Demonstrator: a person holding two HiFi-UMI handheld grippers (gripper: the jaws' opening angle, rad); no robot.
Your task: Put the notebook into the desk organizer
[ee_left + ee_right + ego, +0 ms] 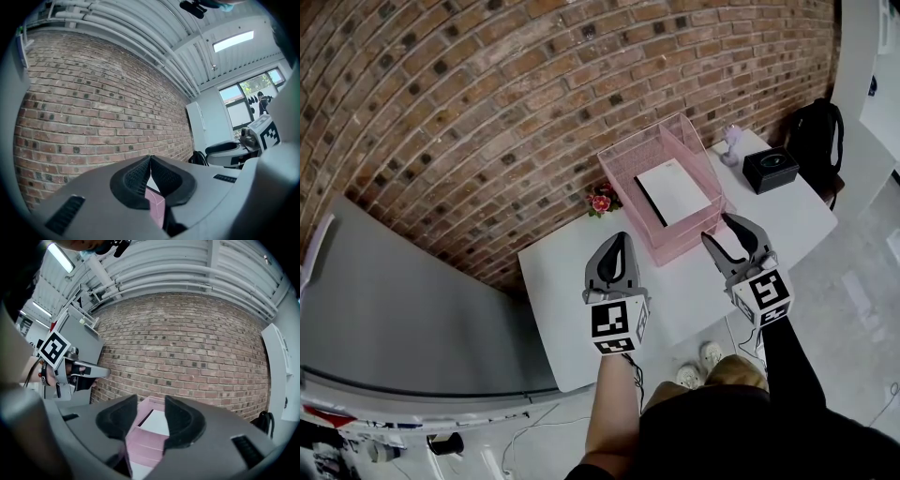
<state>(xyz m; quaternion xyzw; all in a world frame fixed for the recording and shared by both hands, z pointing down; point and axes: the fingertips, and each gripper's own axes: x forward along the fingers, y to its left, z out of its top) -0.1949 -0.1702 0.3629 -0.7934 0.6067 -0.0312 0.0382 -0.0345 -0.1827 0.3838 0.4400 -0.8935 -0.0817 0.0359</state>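
Notebook (675,192): white cover, dark spine, lying flat inside the pink organizer (623,161), a little askew to its walls.
Organizer: standing on the white table (567,281) near the brick wall (487,112); small flowers (602,201) just beside its left corner, black box (771,169) well apart to the right.
Left gripper (617,242): fingers pressed together at the tips, nothing between them; held level over the table, short of the organizer.
Right gripper (724,231): fingers spread, nothing pinched; only the organizer and notebook seen beyond through the gap; held just before the organizer's front right corner.
Step in hand, as judged: placement looks done, with only the pull-back of the right gripper left.
Doing it well: draw the right gripper straight back and slightly upward, with the fingers spread so no pad snags the thin pink wall or drags the notebook out; leave the left one parked clear of the front edge.
Risk: catching the front wall could slide or tip the light organizer.
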